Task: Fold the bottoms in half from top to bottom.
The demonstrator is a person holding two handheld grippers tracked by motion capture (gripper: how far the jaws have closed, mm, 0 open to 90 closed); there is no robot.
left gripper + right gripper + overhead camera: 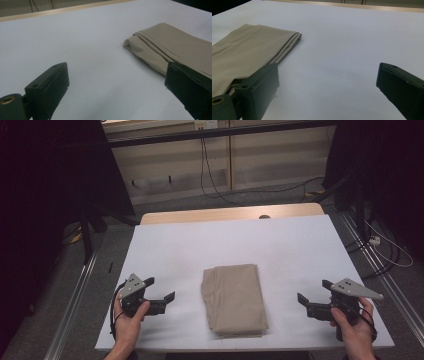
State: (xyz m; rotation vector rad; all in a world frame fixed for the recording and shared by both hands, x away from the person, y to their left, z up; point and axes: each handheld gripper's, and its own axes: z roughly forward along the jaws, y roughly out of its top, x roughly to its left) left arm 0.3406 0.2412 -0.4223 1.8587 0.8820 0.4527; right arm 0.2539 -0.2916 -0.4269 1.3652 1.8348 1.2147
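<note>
Folded tan cloth (234, 299) lies flat on the white table (200, 240), near the front edge, roughly centred between the two grippers. Long axis runs front to back. Stacked fold edges show at its far end in both gripper views (160, 47) (254, 53).

Left gripper (161, 290) sits low over the table to the cloth's left, held in the person's left hand (129, 320). Jaws spread wide, nothing between them, pointing toward the cloth. Near but not touching. In the left gripper view the right-hand jaw overlaps the cloth's near edge in line of sight; can't tell contact from that, but the high view shows a gap.

Right gripper (314, 293) mirrors it on the cloth's right, in the right hand (352, 322). Jaws also wide apart and empty, aimed at the cloth, well short of it. In the right gripper view the left-hand jaw covers part of the cloth's edge.

Table surface between each gripper and the cloth is bare white. Wooden strip (230, 213) shows along the far table edge, with a small dark mark (264, 216) on it. Beyond it, cables (210, 180) on the floor against a pale wall panel. Dark curtains at both sides, metal rails (75, 295) flanking the table.
</note>
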